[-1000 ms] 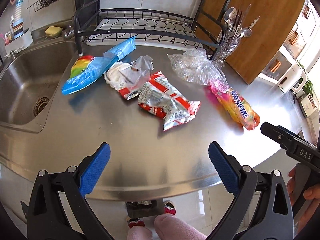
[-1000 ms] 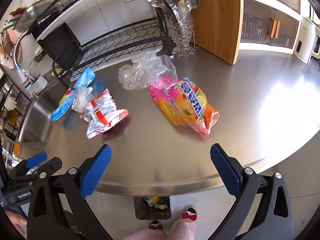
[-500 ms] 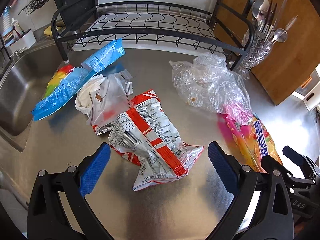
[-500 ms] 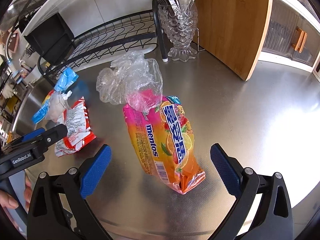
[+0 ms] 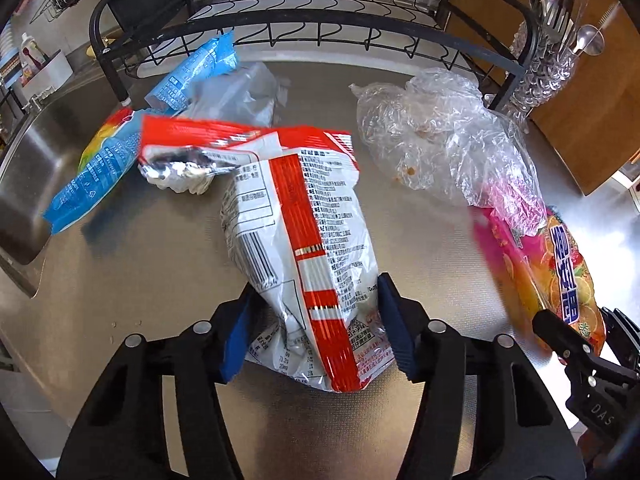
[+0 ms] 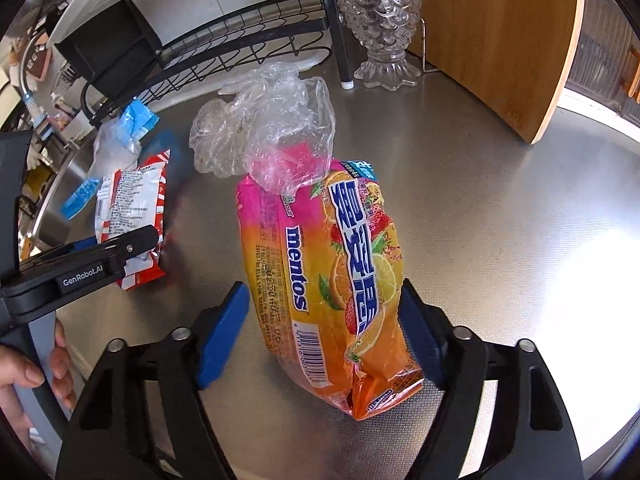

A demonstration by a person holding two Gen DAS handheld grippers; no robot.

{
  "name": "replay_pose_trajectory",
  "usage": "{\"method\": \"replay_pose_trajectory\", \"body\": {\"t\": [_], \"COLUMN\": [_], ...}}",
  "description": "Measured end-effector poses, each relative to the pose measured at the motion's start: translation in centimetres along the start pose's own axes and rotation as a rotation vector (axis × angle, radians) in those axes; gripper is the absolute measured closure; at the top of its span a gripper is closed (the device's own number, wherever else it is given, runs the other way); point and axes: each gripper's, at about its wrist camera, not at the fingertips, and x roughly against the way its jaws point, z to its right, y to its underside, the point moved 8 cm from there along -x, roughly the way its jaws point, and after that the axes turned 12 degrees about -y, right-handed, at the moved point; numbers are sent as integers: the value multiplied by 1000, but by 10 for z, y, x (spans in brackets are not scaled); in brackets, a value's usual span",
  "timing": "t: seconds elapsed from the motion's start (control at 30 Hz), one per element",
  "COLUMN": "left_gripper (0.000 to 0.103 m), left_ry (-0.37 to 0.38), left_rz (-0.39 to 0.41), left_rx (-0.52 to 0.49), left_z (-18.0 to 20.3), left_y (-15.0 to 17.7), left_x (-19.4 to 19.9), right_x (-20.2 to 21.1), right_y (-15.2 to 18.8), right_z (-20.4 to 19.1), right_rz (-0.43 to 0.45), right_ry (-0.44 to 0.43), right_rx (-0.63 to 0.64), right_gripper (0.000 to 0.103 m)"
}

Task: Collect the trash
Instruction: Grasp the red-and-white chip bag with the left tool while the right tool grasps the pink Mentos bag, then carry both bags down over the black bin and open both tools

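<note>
I have both grippers down on the steel counter (image 5: 152, 256) — the left gripper (image 5: 316, 328) has just been closing and now pinches the red-and-white snack bag (image 5: 304, 240); the right gripper (image 6: 324, 332) has been closing around the orange Mentos bag (image 6: 332, 280), its left pad not yet touching.

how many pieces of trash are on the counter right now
5, maybe more hidden. Red-and-white bag between the left claw's pads; orange Mentos bag between the right claw's pads; clear plastic bag overlapping the Mentos bag's far end; blue bag by the sink; grey pouch beside it.
</note>
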Motion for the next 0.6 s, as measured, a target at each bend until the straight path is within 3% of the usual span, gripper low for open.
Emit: {"method": "replay_pose_trajectory", "body": {"t": [0.13, 0.23, 0.33, 0.6], "left_gripper": [71, 79, 83, 86], "left_ry": [4, 29, 48, 104], "left_rz": [14, 8, 10, 13], "left_rx": [-25, -38, -71, -145], "left_z": [4, 8, 11, -1], "left_y": [4, 8, 19, 59], "left_x": [4, 7, 13, 39], "right_x": [2, 3, 5, 12], "right_y": [1, 4, 10, 41], "right_z": [2, 1, -5, -42], "right_rz": [1, 1, -1, -9], "right_ry": [-12, -22, -39, -73], "right_rx": [-2, -7, -16, -39], "right_gripper": [75, 90, 96, 98]}}
